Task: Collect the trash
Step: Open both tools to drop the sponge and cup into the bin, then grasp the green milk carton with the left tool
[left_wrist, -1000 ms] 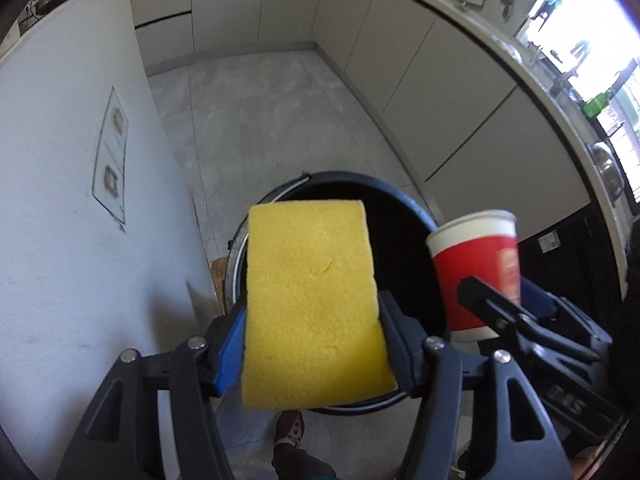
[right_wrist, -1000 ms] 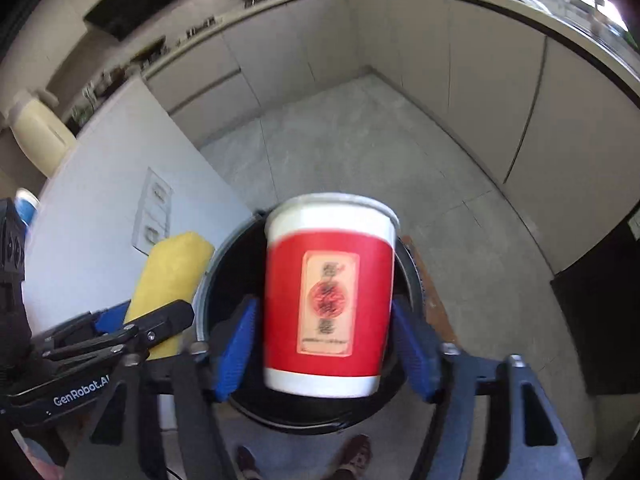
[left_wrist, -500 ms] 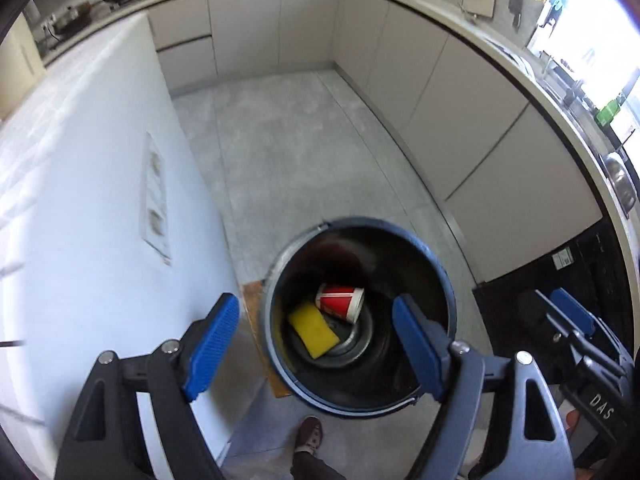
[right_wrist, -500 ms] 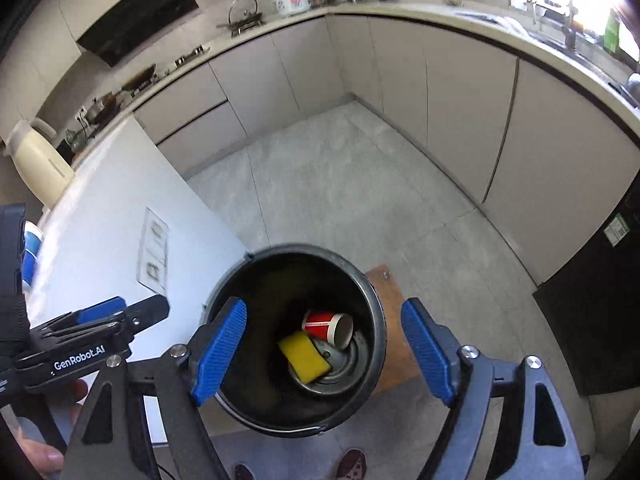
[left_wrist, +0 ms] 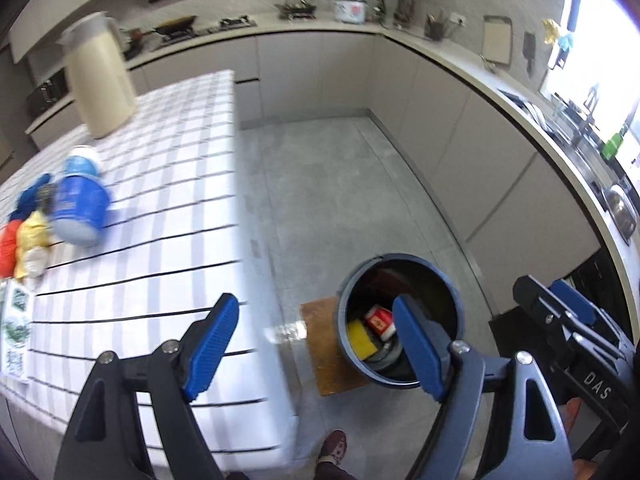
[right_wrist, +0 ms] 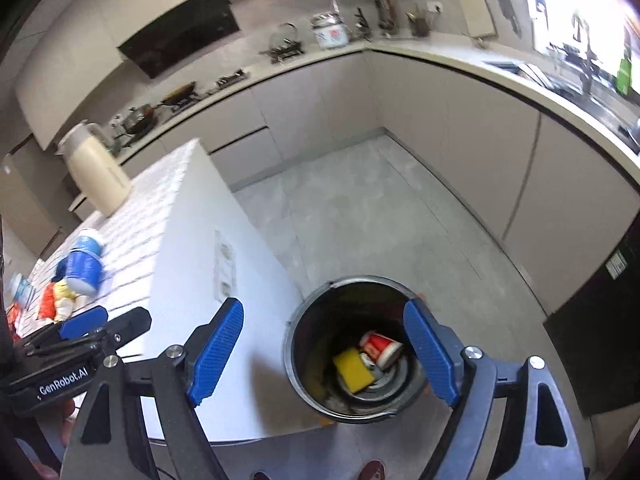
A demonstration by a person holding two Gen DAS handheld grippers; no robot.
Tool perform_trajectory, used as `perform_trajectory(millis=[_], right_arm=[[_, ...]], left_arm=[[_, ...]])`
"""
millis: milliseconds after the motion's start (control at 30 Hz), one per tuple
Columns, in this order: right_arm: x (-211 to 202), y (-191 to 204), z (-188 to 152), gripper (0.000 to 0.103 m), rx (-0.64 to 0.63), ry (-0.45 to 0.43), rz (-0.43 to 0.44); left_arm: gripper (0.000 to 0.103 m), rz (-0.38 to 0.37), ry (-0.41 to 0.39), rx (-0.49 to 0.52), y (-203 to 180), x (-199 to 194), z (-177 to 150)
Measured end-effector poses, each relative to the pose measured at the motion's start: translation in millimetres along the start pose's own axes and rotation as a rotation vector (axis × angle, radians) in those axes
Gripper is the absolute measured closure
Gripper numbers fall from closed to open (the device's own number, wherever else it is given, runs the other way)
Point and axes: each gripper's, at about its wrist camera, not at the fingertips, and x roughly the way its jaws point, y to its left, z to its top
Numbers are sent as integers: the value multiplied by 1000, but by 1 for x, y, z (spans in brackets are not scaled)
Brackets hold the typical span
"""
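Observation:
The dark round bin (left_wrist: 396,257) (right_wrist: 292,344) stands on the floor beside the table. Inside it lie a yellow sponge (left_wrist: 360,342) (right_wrist: 354,370) and a red paper cup (left_wrist: 380,320) (right_wrist: 380,348) on its side. My left gripper (left_wrist: 316,320) is open and empty, high above the table's corner and the bin. My right gripper (right_wrist: 324,316) hangs above the bin, its jaws opening with nothing between them. On the table lie a blue tub (left_wrist: 78,208) (right_wrist: 82,268) and crumpled coloured trash (left_wrist: 28,236) (right_wrist: 56,304).
A cream jug (left_wrist: 100,76) (right_wrist: 96,168) stands at the far end of the checked table (left_wrist: 168,220) (right_wrist: 180,248). A brown mat (left_wrist: 320,344) lies under the bin. Kitchen counters run along the back and right. A person's shoe (left_wrist: 334,444) is at the bottom.
The left gripper let go of the sponge and the right gripper let go of the red cup. Both things now lie in the bin. Both grippers rose, bringing the tabletop into view.

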Motion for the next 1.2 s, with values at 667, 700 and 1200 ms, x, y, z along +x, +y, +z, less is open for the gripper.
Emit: perform_trajectory(millis=[667,700,1200], right_arm=[[-1,273,-57,15,-157,-36,134],[1,283,-60,15,-166,-35,139],[22,394,-95,15,-227,-15,169]], left_arm=[[22,170,-69,-113,240,-38,-42],[22,173,-68,-123,251,-37,-43],[22,203,-61,-156,347,-34,-71]])
